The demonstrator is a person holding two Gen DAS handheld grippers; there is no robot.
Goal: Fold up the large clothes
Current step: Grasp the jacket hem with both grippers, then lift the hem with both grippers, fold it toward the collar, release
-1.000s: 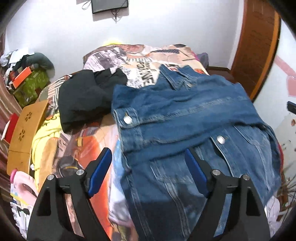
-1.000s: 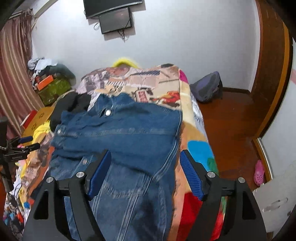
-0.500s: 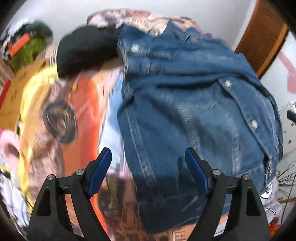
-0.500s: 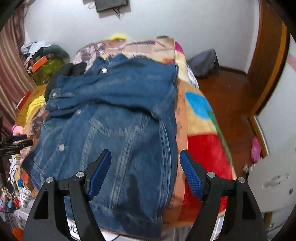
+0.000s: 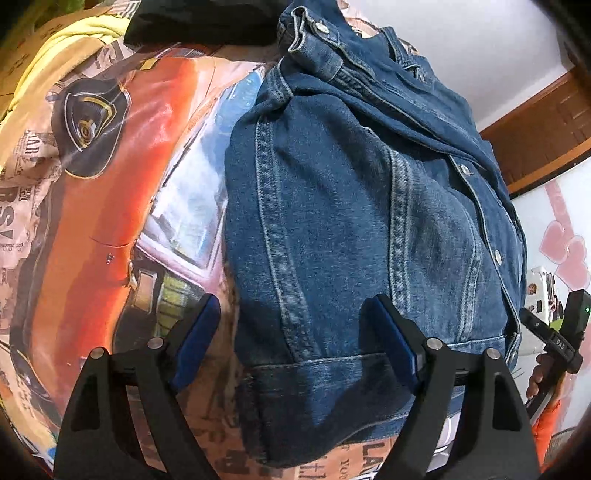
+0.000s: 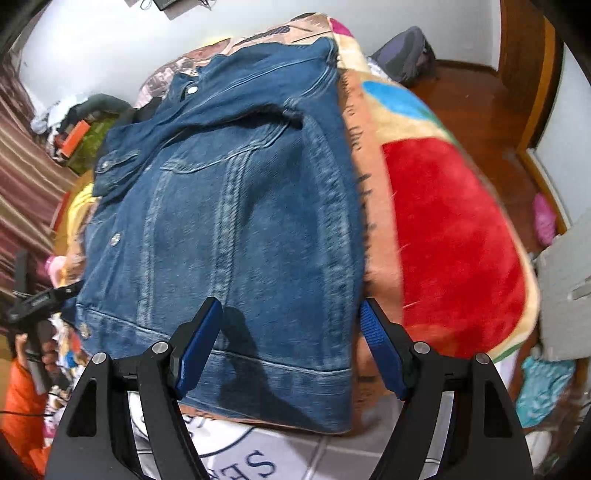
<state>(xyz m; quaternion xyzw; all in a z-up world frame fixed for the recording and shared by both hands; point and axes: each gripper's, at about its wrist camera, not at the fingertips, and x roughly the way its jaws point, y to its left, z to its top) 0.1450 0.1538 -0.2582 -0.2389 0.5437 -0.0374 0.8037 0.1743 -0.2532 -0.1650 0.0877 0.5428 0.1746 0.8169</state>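
A blue denim jacket (image 5: 340, 206) lies front up on a bed, its sleeves folded across the chest and its hem at the near edge. My left gripper (image 5: 295, 332) hangs open just above the hem's left corner, with nothing between its blue pads. In the right wrist view the same jacket (image 6: 236, 206) fills the middle, and my right gripper (image 6: 291, 332) is open over the hem's right corner, pads clear of the cloth. The other gripper (image 6: 37, 299) shows at the far left in a person's hand.
A patterned blanket (image 5: 110, 177) covers the bed, red (image 6: 454, 236) on its right side. A black garment (image 5: 199, 22) and yellow cloth (image 5: 55, 48) lie beyond the jacket. Wooden floor (image 6: 476, 99) with a grey bag (image 6: 402, 55) lies right of the bed.
Both grippers have dropped toward the near edge of the bed and tilted downward, so the jacket's hem now sits right under their fingers. Jaw openings look unchanged.
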